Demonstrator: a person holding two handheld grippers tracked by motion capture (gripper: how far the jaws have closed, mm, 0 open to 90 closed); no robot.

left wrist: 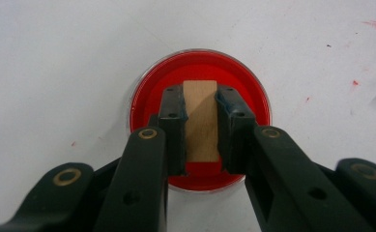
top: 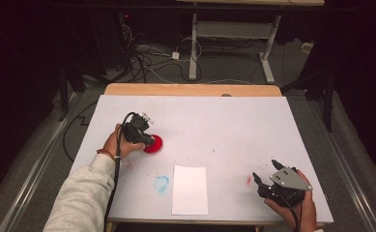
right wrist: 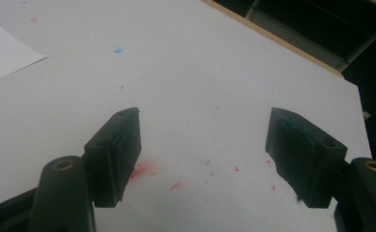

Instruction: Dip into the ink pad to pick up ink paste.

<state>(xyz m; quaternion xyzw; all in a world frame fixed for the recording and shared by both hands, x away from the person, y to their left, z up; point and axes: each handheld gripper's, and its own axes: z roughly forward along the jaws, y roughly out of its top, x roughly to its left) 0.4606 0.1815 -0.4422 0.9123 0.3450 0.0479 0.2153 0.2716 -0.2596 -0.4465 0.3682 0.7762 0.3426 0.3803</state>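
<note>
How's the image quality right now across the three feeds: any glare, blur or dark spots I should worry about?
High view: table evenly lit, surroundings nearly black, picture a bit soft. Left gripper view: wood block and red dish sharp, faint glare on the dish rim, near claw arms blurred. Right gripper view: dim, bluish cast, open right claw soft, red smears on the table still readable.

The high view looks forward and down from above the person's side, taking in the whole desk [top: 234, 121] and the floor behind it. The left gripper view looks steeply down along its jaws, very close on the red dish [left wrist: 151, 92], which the high view shows at about 9 o'clock of the desk. The right gripper view looks low across the desk toward its far edge; the white paper [right wrist: 2, 53] at its 10 o'clock lies near the desk's 6 o'clock in the high view.
</note>
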